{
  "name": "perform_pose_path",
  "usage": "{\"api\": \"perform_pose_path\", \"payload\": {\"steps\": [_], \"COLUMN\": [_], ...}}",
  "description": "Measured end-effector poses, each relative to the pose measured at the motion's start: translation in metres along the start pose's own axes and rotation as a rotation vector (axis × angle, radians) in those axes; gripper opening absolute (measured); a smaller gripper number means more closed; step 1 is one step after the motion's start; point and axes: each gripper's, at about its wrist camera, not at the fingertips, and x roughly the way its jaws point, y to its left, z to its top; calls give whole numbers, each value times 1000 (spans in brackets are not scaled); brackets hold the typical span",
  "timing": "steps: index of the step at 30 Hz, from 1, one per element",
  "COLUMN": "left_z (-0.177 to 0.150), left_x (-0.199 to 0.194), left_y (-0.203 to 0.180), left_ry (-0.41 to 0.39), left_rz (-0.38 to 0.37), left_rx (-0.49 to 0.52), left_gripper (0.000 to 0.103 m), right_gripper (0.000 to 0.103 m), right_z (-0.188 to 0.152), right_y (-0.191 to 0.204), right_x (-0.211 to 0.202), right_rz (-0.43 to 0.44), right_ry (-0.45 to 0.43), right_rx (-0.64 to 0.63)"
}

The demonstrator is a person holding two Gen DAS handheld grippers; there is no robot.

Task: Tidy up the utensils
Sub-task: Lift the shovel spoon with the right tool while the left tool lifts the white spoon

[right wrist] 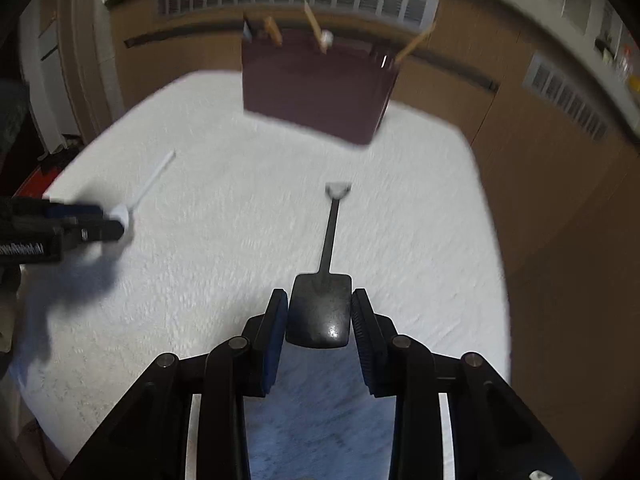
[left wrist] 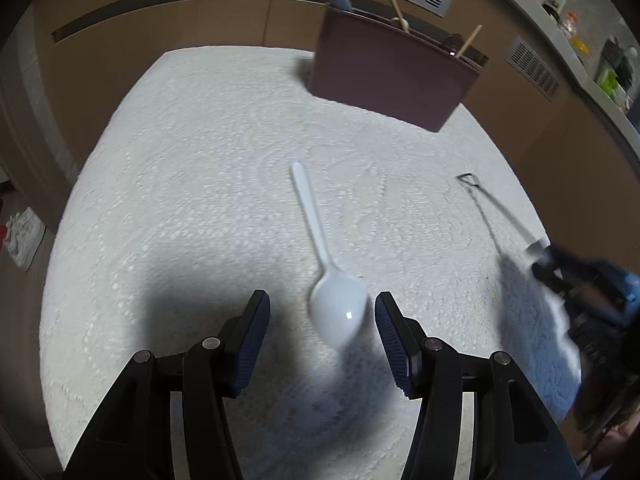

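- While both utensils are out of the holder, I count the sorting as only partly done: the maroon utensil holder (right wrist: pixel 316 88) at the far edge of the desk (left wrist: pixel 180 200) already carries a few wooden handles (right wrist: pixel 314 28) and other pieces, too blurred for me to name.
- On my right, the right hand-held gripper (right wrist: pixel 320 312) is clenched on the dark spatula (right wrist: pixel 320 308), its blue pads pressing both sides of the broad blade, handle pointing away toward the holder.
- From the blur and the shadow under it, I judge the spatula is off the white textured cloth rather than resting on it, though I cannot be sure.
- On my left, the left hand-held gripper (left wrist: pixel 322 328) stands released, its jaws apart with clear gaps on either side of the white plastic spoon (left wrist: pixel 334 304).
- That spoon's bowl lies between the pads, nearer the right one, and its handle runs away toward the holder; nothing is pressing on it.
- Whether the spoon rests flat on the cloth I cannot tell for certain, as its bowl is smeared by motion.
- Left to do, as I read it: carry the spatula to the holder and drop it in, then close on the spoon and send it the same way.
- No other loose utensils show on the cloth in either view.
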Motion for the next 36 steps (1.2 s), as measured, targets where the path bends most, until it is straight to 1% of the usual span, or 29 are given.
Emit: {"api": "perform_pose_path", "payload": {"steps": [1, 2, 3, 6, 8, 11, 13, 14, 16, 18, 19, 21, 24, 25, 26, 27, 28, 29, 30, 31, 32, 34, 36], "left_z": [0, 1, 3, 6, 7, 8, 9, 10, 11, 13, 13, 13, 11, 11, 12, 13, 13, 14, 16, 17, 20, 28, 41], "left_x": [0, 1, 1, 3, 4, 4, 6, 7, 11, 11, 11, 11, 13, 14, 14, 14, 14, 13, 13, 13, 13, 15, 20], "left_y": [2, 2, 2, 0, -1, 0, 0, 0, -1, -4, -6, -9, -11, -11, -11, -11, -10, -10, -9, -8, -7, -8, -13], "left_ry": [2, 6, 8, 15, 19, 19, 21, 24, 28, 26, 27, 30, 39, 41, 42, 44, 44, 44, 45, 44, 43, 39, 37], "left_rz": [2, 2, 3, 7, 6, 7, 6, 6, 10, 13, 10, 10, 16, 18, 19, 21, 23, 27, 34, 39, 46, 49, 50], "left_rx": [-7, -13, -20, -18, -19, -14, -17, -20, -18, -8, -5, 6, 14, 13, 12, 10, 7, 4, 2, 1, -2, -2, 33], "left_gripper": [56, 56, 56, 56, 56, 56, 56, 56, 56, 56, 56, 56, 56, 56, 56, 57, 57, 56, 56, 57, 56, 56, 56], "right_gripper": [29, 12, 3, 3, 3, 3, 4, 11, 14, 17, 21, 24, 28, 35, 46, 50, 49, 38, 24, 21, 21, 21, 22], "right_z": [6, 17, 25, 51, 63, 70, 66, 62, 52, 44, 41, 38, 43, 47, 50, 53, 56, 57, 57, 57, 57, 57, 55], "right_y": [-5, -12, -17, -31, -36, -47, -52, -54, -56, -55, -53, -48, -44, -42, -40, -38, -35, -33, -31, -30, -30, -33, -38], "right_x": [-7, -18, -23, -32, -31, -17, -11, -6, 7, 24, 34, 52, 72, 79, 85, 90, 96, 100, 105, 104, 102, 90, 77], "right_rz": [0, 9, 17, 81, 86, 164, 170, 156, 135, 156, 165, 167, 172, 178, 186, 191, 184, 171, 166, 188, 191, 180, 209], "right_ry": [-28, -72, -96, -137, -153, -106, -85, -80, -46, 1, 24, 60, 79, 79, 78, 79, 81, 84, 95, 101, 99, 65, 34], "right_rx": [4, 18, 27, 72, 80, 103, 103, 103, 89, 74, 62, 37, 9, 0, -15, -33, -54, -69, -78, -77, -75, -47, 1]}}
